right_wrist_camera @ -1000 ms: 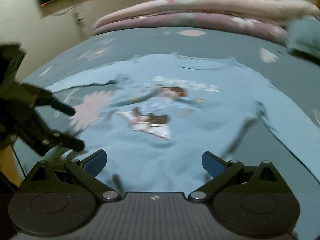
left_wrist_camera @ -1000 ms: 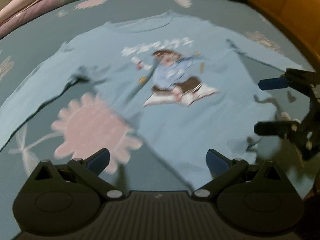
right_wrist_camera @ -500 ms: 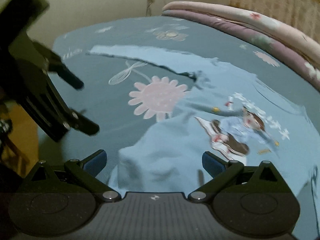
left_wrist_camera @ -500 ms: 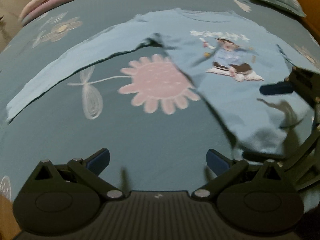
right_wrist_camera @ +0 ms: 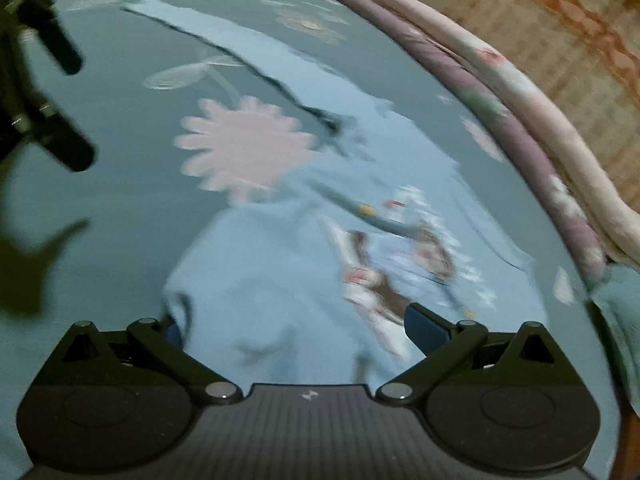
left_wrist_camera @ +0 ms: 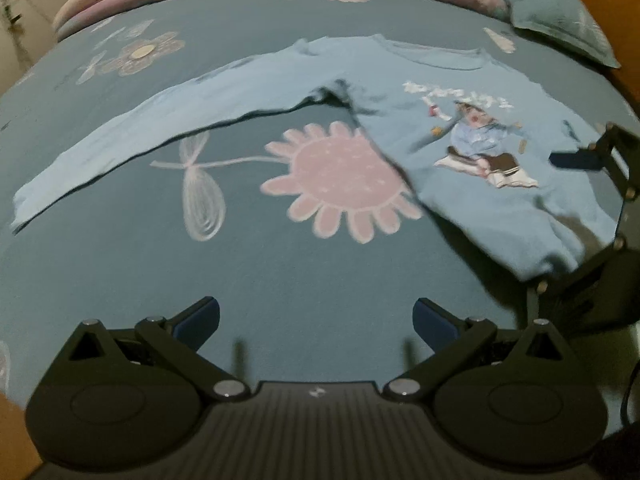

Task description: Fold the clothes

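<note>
Blue shirt: flat on bed.
L tongs: wide open, empty.
R tongs: open over hem, nothing gripped.
Risk: thin pinch, hem slips, fold skews.

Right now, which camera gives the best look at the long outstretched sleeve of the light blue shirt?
The left wrist view: the sleeve runs unobstructed from shoulder to cuff. The right wrist view shows the same sleeve, smaller and motion-blurred.
</note>
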Action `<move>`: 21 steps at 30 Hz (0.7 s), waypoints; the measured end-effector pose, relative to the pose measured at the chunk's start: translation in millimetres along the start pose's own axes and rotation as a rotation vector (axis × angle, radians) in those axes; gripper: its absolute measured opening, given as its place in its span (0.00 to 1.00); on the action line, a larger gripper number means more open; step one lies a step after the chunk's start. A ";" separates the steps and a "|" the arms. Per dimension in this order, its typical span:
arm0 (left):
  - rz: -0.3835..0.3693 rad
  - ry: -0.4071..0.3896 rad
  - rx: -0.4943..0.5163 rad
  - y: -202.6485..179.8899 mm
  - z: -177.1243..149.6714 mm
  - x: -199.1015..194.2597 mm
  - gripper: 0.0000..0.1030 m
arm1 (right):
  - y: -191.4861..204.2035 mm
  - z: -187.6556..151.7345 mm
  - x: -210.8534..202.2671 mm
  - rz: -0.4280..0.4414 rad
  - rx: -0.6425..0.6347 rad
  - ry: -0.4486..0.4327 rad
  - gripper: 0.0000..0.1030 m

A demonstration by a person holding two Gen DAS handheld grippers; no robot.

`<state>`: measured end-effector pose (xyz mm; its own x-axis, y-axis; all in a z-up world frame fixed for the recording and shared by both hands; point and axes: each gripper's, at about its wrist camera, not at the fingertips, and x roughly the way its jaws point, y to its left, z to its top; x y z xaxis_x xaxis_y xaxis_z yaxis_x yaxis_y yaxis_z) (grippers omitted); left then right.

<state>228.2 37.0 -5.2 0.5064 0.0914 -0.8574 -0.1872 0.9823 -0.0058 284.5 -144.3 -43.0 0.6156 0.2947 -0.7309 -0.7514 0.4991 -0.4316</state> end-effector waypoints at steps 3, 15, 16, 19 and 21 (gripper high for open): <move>-0.052 -0.020 0.043 -3.5 6.9 5.4 0.99 | -23.9 -0.6 -2.0 -0.091 0.054 0.016 1.00; -0.200 -0.033 0.179 16.9 18.4 19.6 0.99 | -131.0 -34.0 45.4 -0.331 0.419 0.226 1.00; -0.204 -0.032 0.183 20.8 18.8 20.6 0.99 | -138.2 -37.2 46.2 -0.341 0.461 0.237 1.00; -0.214 -0.031 0.184 31.5 19.7 23.2 0.99 | -144.7 -38.9 25.5 -0.350 0.560 0.208 1.00; -0.229 -0.034 0.182 35.3 20.1 24.5 0.99 | -140.6 -37.7 7.2 -0.349 0.561 0.181 1.00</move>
<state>250.9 77.3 -16.1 0.5468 -0.1334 -0.8265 0.0879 0.9909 -0.1018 385.6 -243.1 -7.5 0.7136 -0.0768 -0.6964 -0.2489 0.9014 -0.3544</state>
